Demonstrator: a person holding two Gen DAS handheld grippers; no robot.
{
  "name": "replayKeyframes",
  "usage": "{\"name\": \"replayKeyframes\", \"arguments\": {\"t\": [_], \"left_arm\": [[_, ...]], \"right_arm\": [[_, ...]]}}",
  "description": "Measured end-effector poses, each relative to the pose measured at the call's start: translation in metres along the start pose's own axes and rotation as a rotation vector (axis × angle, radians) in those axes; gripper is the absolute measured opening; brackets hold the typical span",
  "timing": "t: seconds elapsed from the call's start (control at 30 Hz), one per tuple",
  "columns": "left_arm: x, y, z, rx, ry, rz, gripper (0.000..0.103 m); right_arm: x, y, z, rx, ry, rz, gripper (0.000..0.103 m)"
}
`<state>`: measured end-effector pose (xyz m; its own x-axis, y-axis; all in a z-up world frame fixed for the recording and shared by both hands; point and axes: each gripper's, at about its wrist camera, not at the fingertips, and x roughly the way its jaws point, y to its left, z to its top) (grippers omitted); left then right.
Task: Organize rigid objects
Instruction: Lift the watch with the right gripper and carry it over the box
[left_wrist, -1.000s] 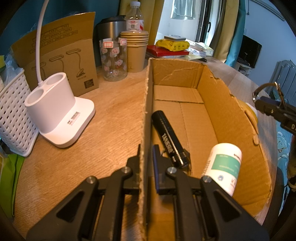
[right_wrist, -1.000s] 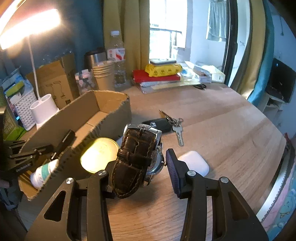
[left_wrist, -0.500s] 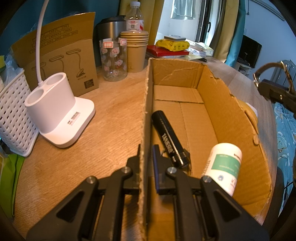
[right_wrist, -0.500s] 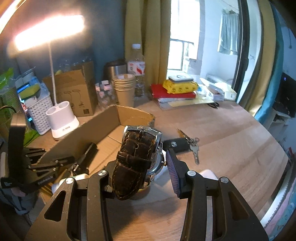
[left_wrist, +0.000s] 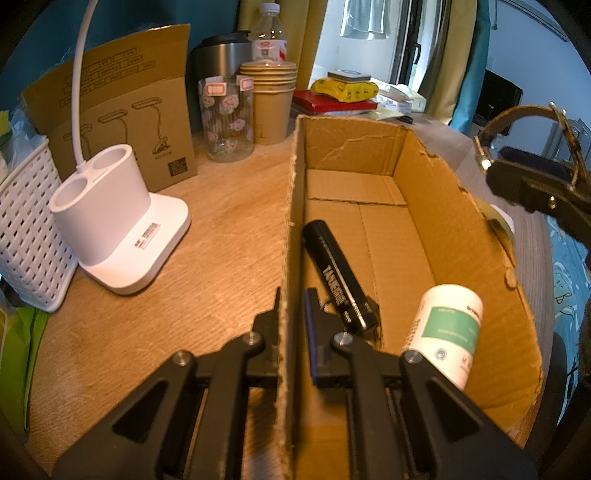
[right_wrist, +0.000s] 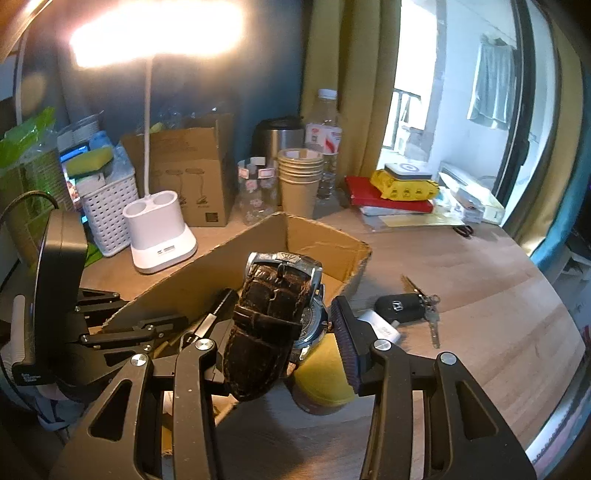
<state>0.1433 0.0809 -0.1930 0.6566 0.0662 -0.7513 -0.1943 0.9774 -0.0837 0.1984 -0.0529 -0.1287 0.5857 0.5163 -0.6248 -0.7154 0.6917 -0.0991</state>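
Right wrist view — your right gripper (right_wrist: 295, 332) clamped the wristwatch (right_wrist: 273, 317), strap running upright, above the cardboard box (right_wrist: 229, 266); left gripper (left_wrist: 291, 317) pinched the box wall; wooden table (right_wrist: 480, 302), lamp-lit.

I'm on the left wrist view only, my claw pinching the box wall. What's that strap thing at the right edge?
Observer: It's a wristwatch with a dark brown leather strap, gripped in the right claw.
Operator: Anything left outside the box on that side?
Observer: A black car key with a bunch of metal keys lies on the table, to the right of the cardboard box.
Operator: And the lamp, I only see its stem and base.
Observer: The desk lamp is switched on; its head glows brightly.
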Motion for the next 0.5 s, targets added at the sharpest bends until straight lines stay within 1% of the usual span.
{"name": "replayKeyframes", "arguments": {"t": [0.27, 0.5], "left_arm": [[0.0, 0.0, 0.0, 0.0, 0.0, 0.0, 0.01], [0.0, 0.001, 0.001, 0.0, 0.0, 0.0, 0.01]], "right_arm": [[0.01, 0.006, -0.002, -0.012, 0.02, 0.019, 0.046], [0.028, 0.015, -0.004, -0.036, 0.052, 0.035, 0.046]]}}
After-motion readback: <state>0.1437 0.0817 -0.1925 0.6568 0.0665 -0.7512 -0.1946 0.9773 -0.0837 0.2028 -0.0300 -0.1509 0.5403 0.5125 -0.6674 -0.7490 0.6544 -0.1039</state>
